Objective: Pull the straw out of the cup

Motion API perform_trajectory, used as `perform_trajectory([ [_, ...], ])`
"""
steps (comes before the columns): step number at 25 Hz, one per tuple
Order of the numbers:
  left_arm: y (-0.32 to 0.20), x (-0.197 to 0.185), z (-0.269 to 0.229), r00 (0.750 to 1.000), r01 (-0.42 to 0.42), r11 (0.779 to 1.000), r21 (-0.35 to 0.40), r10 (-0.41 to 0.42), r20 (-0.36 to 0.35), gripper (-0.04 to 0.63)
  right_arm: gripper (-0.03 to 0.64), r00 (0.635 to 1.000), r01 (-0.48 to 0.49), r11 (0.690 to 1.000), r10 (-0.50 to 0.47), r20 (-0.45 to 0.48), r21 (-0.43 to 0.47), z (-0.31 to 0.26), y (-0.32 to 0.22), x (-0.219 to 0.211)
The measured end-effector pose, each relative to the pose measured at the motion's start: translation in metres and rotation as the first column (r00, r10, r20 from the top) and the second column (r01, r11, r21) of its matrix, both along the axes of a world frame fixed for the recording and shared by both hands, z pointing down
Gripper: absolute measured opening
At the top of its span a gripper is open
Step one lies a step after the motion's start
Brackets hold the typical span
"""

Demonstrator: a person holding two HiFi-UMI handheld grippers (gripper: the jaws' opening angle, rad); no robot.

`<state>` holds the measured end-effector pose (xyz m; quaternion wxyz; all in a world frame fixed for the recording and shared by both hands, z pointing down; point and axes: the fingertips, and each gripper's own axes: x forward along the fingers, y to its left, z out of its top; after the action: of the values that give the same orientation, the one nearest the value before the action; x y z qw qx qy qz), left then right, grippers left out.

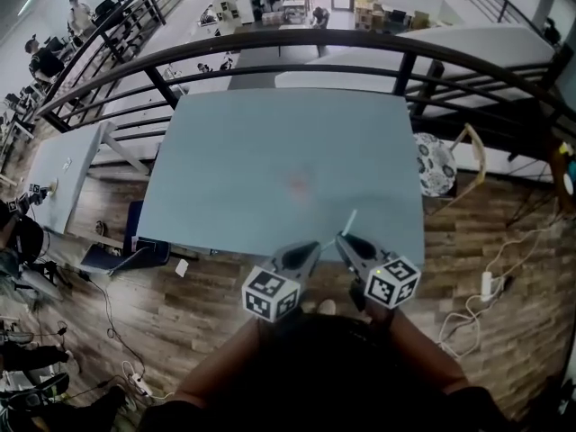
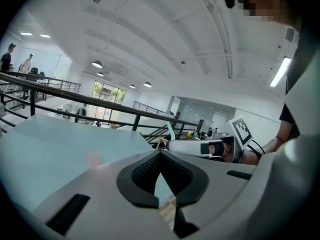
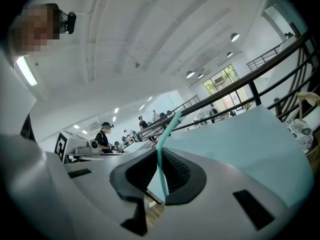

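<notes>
My right gripper (image 1: 343,238) hovers over the front edge of the pale blue table (image 1: 270,151), shut on a thin pale teal straw (image 1: 349,220) that sticks up and away from its tips. In the right gripper view the straw (image 3: 161,156) runs between the closed black pads (image 3: 177,171) of the right gripper (image 3: 161,170) and bends at its top. My left gripper (image 1: 310,247) is just left of it, jaws closed with nothing held; its pads (image 2: 145,171) meet at the tip in the left gripper view. That view also shows the straw (image 2: 171,131). No cup shows in any view.
A faint pinkish mark (image 1: 297,184) lies mid-table. A black railing (image 1: 297,41) curves behind the table. A chair with a patterned cushion (image 1: 436,165) stands at the right, and a power strip with cables (image 1: 489,284) lies on the wooden floor. Another table (image 1: 67,165) is at the left.
</notes>
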<state>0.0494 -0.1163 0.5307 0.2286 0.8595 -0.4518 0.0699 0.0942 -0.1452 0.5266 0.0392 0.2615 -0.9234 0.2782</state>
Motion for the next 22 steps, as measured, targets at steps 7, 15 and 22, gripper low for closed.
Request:
perform_trajectory([
  [7, 0.029, -0.007, 0.001, 1.0, 0.014, 1.0, -0.008, -0.014, 0.009, 0.011, 0.04, 1.0, 0.003, 1.0, -0.002, 0.009, -0.017, 0.006, 0.032, -0.002],
  [15, 0.059, -0.033, -0.005, 0.999, -0.039, 0.999, 0.004, 0.039, 0.005, 0.011, 0.038, 0.999, -0.039, 0.999, 0.039, -0.003, -0.02, 0.004, 0.07, -0.027],
  [22, 0.096, -0.072, -0.01, 0.998, -0.066, 0.998, 0.003, 0.066, -0.005, 0.011, 0.038, 0.998, -0.068, 0.997, 0.068, -0.002, -0.021, 0.002, 0.113, -0.066],
])
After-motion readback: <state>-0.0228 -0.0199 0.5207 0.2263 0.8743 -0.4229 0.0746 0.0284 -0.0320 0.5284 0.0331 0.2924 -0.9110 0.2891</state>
